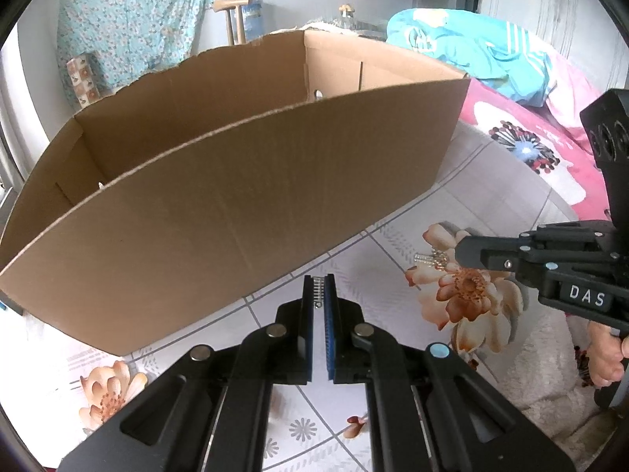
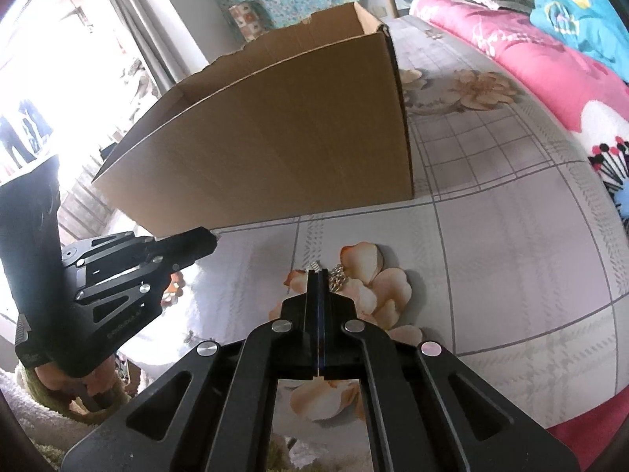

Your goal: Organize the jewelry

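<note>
A large open cardboard box stands on the flowered bedsheet; it also shows in the right wrist view. My left gripper is shut on a small silver beaded piece of jewelry, just in front of the box's near wall. My right gripper is shut on a silver chain that lies on the sheet over an orange flower print. In the left wrist view the right gripper comes in from the right, with the sparkling chain at its tip. The left gripper shows at the left of the right wrist view.
A pink flowered quilt and a turquoise cloth lie at the far right of the bed. A turquoise curtain and a wooden rack stand behind the box. A bright window is to the left.
</note>
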A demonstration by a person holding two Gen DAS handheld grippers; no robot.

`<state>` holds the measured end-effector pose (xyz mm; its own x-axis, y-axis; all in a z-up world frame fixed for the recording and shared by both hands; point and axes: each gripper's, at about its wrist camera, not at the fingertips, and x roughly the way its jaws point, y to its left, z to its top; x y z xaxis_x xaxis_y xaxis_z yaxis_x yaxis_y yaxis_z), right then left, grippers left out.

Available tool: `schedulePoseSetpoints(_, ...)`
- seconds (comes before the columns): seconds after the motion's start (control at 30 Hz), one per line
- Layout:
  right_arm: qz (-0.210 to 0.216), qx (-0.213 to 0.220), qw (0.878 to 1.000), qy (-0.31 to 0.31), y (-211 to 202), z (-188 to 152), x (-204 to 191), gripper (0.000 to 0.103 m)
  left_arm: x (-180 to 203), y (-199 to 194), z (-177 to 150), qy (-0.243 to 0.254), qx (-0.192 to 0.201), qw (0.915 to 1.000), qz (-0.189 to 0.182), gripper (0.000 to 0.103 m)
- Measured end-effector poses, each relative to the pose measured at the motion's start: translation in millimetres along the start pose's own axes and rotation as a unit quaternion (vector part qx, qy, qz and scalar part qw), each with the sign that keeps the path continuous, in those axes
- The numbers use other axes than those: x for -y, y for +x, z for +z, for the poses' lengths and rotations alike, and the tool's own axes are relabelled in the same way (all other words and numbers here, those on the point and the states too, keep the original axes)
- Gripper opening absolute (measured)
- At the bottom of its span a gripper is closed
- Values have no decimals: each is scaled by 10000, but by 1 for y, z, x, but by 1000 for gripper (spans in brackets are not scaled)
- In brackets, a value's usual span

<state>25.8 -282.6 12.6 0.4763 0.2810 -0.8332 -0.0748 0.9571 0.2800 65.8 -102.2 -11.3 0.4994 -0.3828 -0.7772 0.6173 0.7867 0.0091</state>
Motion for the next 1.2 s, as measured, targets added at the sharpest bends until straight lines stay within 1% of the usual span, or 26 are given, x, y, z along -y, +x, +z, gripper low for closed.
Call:
schedulePoseSetpoints(0.03, 7, -18, 10000, -33, -1, -1, -2, 3, 0, -1, -1, -9, 4, 10000, 4, 4)
schedulePoseSetpoints(0.07, 3, -25, 10000, -61, -1, 0, -2, 4, 0, -1, -1, -14, 0, 10000, 3, 4)
schedulePoseSetpoints(0.1, 2, -42, 9999, -123, 0, 0, -1, 9, 0, 0, -2, -26, -12, 10000, 1, 4)
schedulePoseSetpoints(0.13, -44, -31, 9998, -187, 1, 1, -4, 22, 0, 1, -3, -41, -35, 10000, 1, 4)
schedulePoseSetpoints(0.17, -126, 14, 9996, -263, 1, 0, -6, 26, -1, 2, -4, -54, -60, 10000, -4, 4)
schedulePoseSetpoints(0.2, -188, 41, 9992, -340, 2, 1, -7, 27, 0, 2, -4, -61, -68, 10000, -9, 4)
schedulePoseSetpoints(0.33, -392, 23, 9977, -550, 11, 8, -10, 27, 0, 2, -3, -85, -49, 10000, 0, 4)
schedulePoseSetpoints(0.47, -571, -111, 9947, -853, 25, 13, -11, 26, -4, 4, -3, -143, -66, 9999, -18, 4)
schedulePoseSetpoints(0.5, -641, -85, 9932, -971, 25, 12, -13, 23, -4, 5, -4, -140, -68, 9999, -18, 4)
schedulePoseSetpoints(0.53, -794, -112, 9896, -1195, 27, 12, -17, 14, -4, 5, -4, -135, -74, 9999, -20, 4)
schedulePoseSetpoints(0.6, -966, -141, 9849, -1427, 29, 12, -22, 6, -5, 6, -4, -141, -73, 9999, -32, 4)
schedulePoseSetpoints(0.7, -942, -152, 9850, -1435, 29, 14, -22, 5, -6, 6, -4, -158, -58, 9998, -44, 4)
schedulePoseSetpoints(0.9, -675, -112, 9912, -1132, 20, 16, -13, 4, -4, 3, -2, -150, -2, 9999, -39, 4)
schedulePoseSetpoints(1.2, -580, 231, 9935, -956, -10, 11, -5, 4, -2, -14, -4, -96, 142, 9999, -15, 4)
